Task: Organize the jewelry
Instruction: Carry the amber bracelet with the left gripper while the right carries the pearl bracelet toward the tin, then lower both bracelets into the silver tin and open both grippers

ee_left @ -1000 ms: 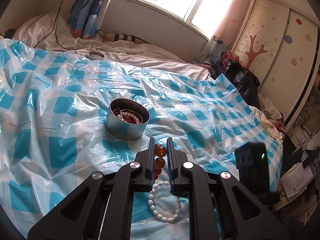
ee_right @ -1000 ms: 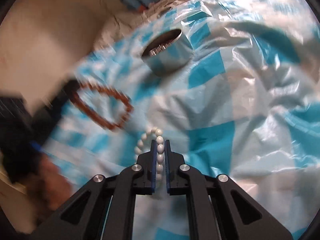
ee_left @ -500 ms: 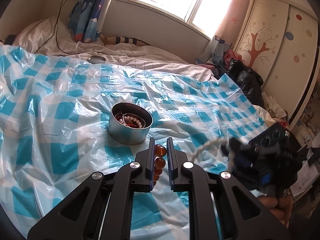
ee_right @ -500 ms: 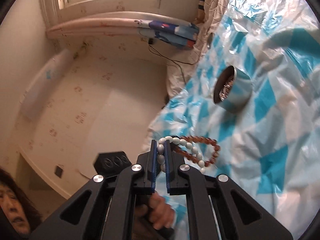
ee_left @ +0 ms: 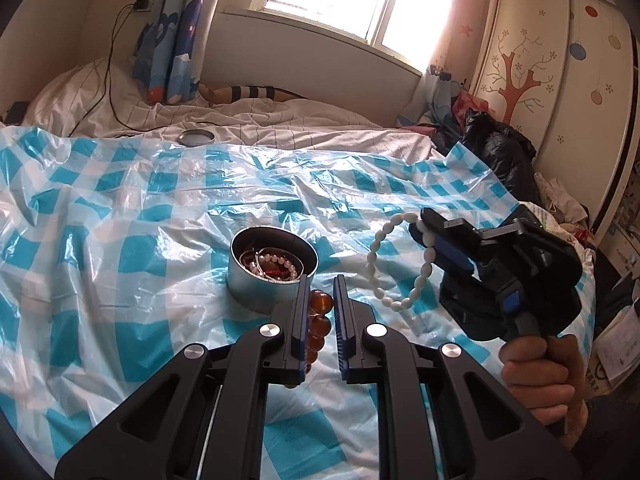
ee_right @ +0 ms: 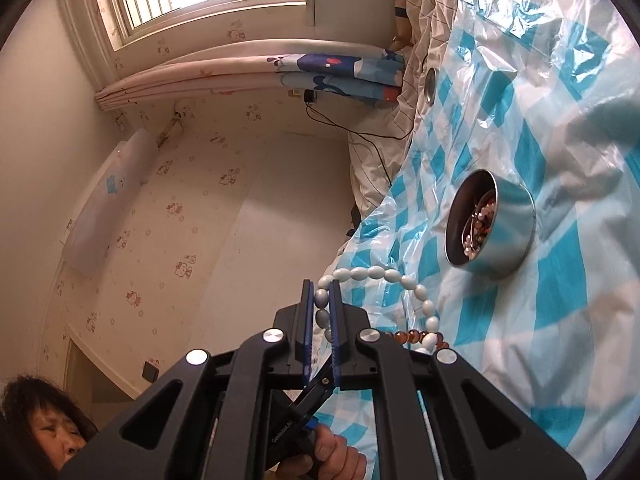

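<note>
From the left wrist view, the left hand-held gripper points across a bed covered by a blue and white checked plastic sheet. Its two fingers are close together and pinch a string of round amber beads between them. The beads run down between the fingers toward the camera. Just past the fingertips stands a round metal tin on the sheet. The tin is open on top and has pearl and red beads lying inside it. To the right, the right hand-held gripper is held up in the air by a hand. It grips a white bead bracelet, which hangs as a loop above the sheet, to the right of the tin. A small round metal lid lies far back, at the far edge of the sheet.

From the right wrist view, the picture is turned on its side. The right hand-held gripper has its fingers nearly closed on the white bead bracelet. The loop curves out to the right of the fingers. The amber beads show just behind it. The metal tin sits further off on the sheet, well apart from the bracelet.
</note>
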A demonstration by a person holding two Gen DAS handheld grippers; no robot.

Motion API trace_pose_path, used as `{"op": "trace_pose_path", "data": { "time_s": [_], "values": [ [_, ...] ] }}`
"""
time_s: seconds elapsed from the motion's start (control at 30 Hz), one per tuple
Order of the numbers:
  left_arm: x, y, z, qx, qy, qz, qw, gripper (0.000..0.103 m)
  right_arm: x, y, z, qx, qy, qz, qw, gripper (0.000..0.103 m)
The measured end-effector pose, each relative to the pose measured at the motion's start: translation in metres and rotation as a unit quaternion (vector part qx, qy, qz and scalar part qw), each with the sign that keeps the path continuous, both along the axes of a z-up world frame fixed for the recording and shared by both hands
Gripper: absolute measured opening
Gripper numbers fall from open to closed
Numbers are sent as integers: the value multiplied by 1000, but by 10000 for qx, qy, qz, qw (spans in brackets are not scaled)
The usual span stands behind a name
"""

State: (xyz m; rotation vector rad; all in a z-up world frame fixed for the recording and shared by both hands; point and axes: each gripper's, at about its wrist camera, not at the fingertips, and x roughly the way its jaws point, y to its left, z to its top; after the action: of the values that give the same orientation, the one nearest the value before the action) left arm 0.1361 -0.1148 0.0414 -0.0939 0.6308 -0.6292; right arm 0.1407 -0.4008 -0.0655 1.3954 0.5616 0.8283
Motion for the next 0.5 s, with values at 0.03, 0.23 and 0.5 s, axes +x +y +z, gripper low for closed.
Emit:
{"op": "trace_pose_path", "data": {
  "time_s": [0.03, 0.23, 0.5],
  "values": [
    [4, 0, 1, -1, 3, 7, 10000, 10, 3, 0, 0, 2, -9, 0, 10000, 8],
    [29, -4, 4, -57, 31, -20, 10000, 10, 18, -6, -1, 18, -28, -43, 10000, 9],
    [68, -14, 11, -218, 57, -58, 9997, 10, 29, -7, -2, 58, -21, -38, 10000, 9]
  ]
}}
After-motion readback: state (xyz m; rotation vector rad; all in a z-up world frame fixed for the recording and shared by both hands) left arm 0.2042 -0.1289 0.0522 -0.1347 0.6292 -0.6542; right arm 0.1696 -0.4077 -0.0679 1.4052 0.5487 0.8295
